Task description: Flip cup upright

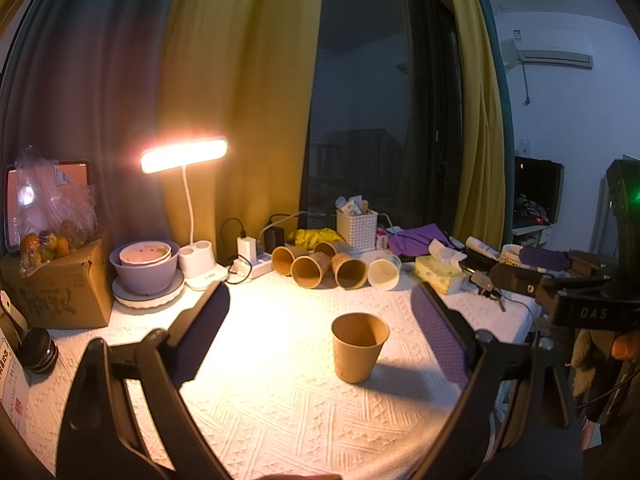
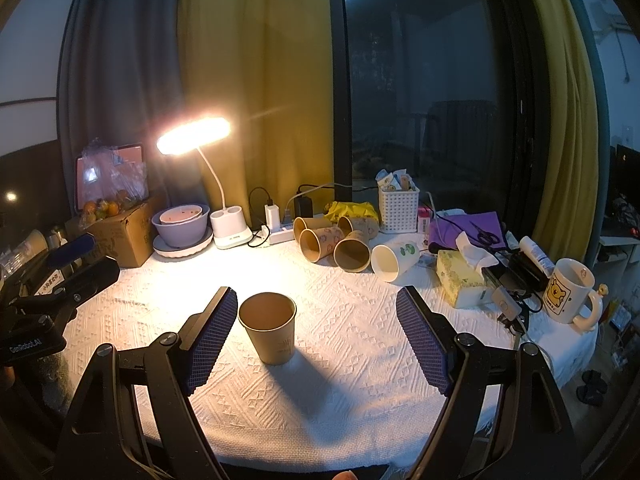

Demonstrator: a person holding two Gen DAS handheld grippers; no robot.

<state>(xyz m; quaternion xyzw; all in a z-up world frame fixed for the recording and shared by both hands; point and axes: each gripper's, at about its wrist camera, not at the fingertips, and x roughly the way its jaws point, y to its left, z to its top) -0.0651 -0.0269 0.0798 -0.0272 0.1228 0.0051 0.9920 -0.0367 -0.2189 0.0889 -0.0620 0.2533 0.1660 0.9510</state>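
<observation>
A brown paper cup (image 1: pixel 358 347) stands upright, mouth up, on the white tablecloth (image 1: pixel 280 412); it also shows in the right wrist view (image 2: pixel 270 327). My left gripper (image 1: pixel 320 300) is open and empty, the cup between and a little beyond its fingers. My right gripper (image 2: pixel 316 304) is open and empty, the cup just inside its left finger (image 2: pixel 210 336), not touching. Each gripper shows at the edge of the other's view, the right (image 1: pixel 576 280) and the left (image 2: pixel 64 276).
Several brown paper cups (image 2: pixel 332 240) and a white one (image 2: pixel 394 260) lie on their sides at the back. A lit desk lamp (image 2: pixel 194 130), bowls (image 2: pixel 180 224), cardboard box (image 2: pixel 120 232), white basket (image 2: pixel 398 208), tissue pack (image 2: pixel 460 276) and bear mug (image 2: pixel 568 292) ring the table.
</observation>
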